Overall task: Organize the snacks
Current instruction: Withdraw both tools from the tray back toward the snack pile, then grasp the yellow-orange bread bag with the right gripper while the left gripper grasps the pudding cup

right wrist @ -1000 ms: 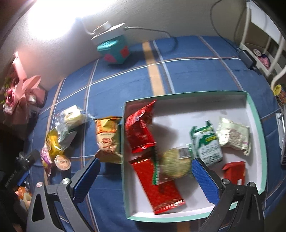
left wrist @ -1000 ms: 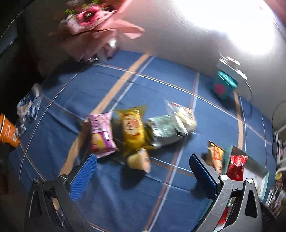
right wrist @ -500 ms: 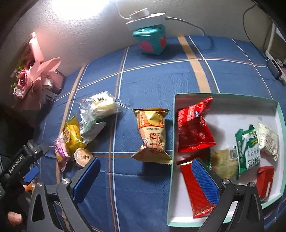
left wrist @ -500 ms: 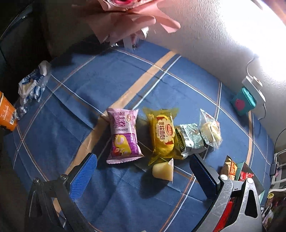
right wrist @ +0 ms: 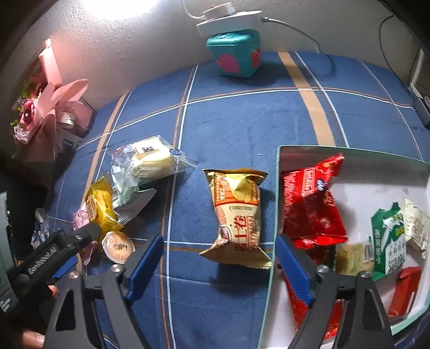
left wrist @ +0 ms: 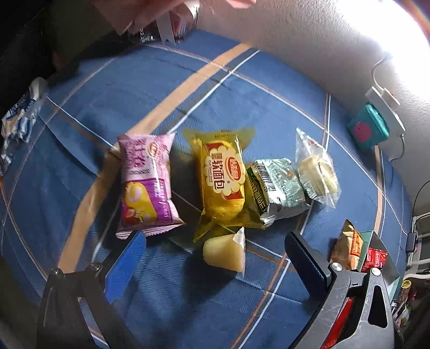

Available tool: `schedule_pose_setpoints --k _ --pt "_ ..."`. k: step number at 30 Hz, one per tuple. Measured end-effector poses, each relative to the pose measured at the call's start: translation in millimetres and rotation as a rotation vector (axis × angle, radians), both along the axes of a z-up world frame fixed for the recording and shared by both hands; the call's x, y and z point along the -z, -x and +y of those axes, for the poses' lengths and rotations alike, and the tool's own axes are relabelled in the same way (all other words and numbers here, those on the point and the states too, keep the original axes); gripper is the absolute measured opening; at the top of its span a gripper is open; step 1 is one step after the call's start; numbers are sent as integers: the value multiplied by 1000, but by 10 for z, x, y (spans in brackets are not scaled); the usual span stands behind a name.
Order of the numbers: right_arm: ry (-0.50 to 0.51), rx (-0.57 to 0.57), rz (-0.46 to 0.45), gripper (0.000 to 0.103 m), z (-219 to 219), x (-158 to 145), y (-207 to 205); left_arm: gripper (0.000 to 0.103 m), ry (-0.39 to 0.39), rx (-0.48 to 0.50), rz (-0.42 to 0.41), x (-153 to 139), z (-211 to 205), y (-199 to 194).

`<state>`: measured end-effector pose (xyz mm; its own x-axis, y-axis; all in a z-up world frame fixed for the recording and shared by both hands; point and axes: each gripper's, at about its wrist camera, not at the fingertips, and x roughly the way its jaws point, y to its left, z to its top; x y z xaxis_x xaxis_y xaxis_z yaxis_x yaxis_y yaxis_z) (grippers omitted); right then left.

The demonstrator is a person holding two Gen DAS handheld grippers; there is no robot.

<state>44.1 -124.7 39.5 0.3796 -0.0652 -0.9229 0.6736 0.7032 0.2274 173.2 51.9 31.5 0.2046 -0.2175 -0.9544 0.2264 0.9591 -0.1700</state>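
Observation:
Several snacks lie in a row on the blue checked cloth: a purple pack [left wrist: 146, 185], a yellow bread pack [left wrist: 223, 180], a green-silver pack [left wrist: 276, 188] and a clear-wrapped pastry [left wrist: 317, 171]. A jelly cup [left wrist: 225, 252] lies on its side just ahead of my open left gripper [left wrist: 215, 268], apart from both pads. My right gripper [right wrist: 219, 268] hangs over the near end of an orange pack [right wrist: 236, 217]. Its jaws are closing, and the pads stand clear of the pack. The box [right wrist: 349, 151] to the right holds red packs [right wrist: 309, 204] and a green pack [right wrist: 387, 241].
A teal container [right wrist: 236, 56] and a white power strip [right wrist: 228, 18] stand by the back wall. A pink bouquet [right wrist: 45, 99] fills the far left corner. A blue-white packet [left wrist: 18, 120] lies at the cloth's left edge. A hand [right wrist: 35, 338] holds the left gripper.
The left gripper has sunk toward the snack row, which now looks larger. The right gripper has shifted left from above the box to the orange pack, and its jaws have narrowed.

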Motion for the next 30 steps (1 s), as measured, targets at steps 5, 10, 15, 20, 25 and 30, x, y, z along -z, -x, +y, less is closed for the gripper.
schedule_pose_setpoints --k 5,10,15,20,25,30 --pt "1 3 18 68 -41 100 -67 102 -8 1 24 122 -66 -31" --pt "-3 7 43 56 -71 202 -93 85 -12 0 42 218 -114 -51" --pt "-16 9 41 55 -82 286 -103 68 -16 -3 48 261 -99 -60" --pt "-24 15 46 53 -103 376 -125 60 -26 -6 67 315 -69 -54" --pt "-30 18 57 44 -126 522 -159 56 -17 -14 84 392 -85 -68" --pt "11 2 75 44 -91 566 -192 53 -32 -3 71 435 -170 -50"
